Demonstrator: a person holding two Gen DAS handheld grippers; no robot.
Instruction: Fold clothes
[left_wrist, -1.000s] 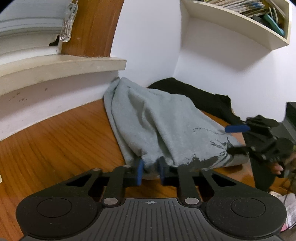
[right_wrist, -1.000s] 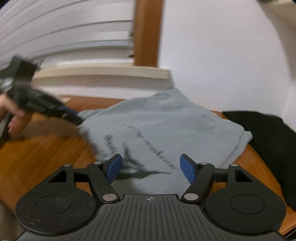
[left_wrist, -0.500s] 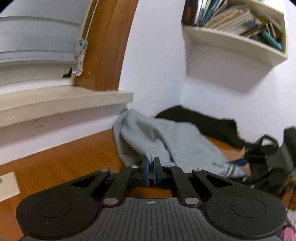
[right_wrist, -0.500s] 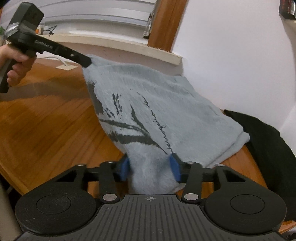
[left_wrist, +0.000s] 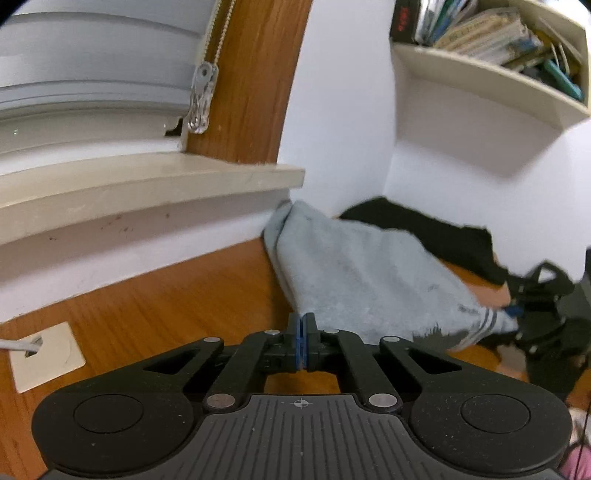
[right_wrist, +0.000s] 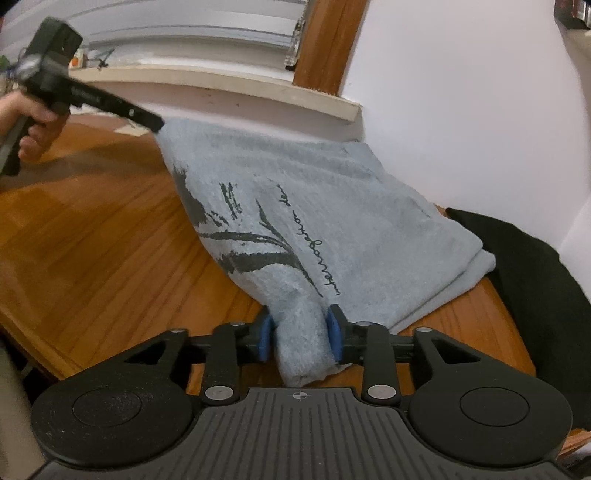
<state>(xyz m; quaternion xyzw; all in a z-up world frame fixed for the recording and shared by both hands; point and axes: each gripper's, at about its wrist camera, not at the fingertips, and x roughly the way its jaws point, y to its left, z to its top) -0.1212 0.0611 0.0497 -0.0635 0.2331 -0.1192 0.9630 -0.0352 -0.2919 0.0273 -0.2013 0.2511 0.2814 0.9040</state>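
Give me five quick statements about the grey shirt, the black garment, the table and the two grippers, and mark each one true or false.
1. The right gripper has a bunched corner of the grey shirt between its jaws. True.
2. The left gripper stands wide open with nothing in it. False: its jaws are shut, pinching an edge of the shirt.
3. A black garment lies beside the shirt near the wall. True.
4. The shirt is plain, with no print. False: it bears a dark leaf-like design and a line of script.
5. The table is white plastic. False: it is orange-brown wood.
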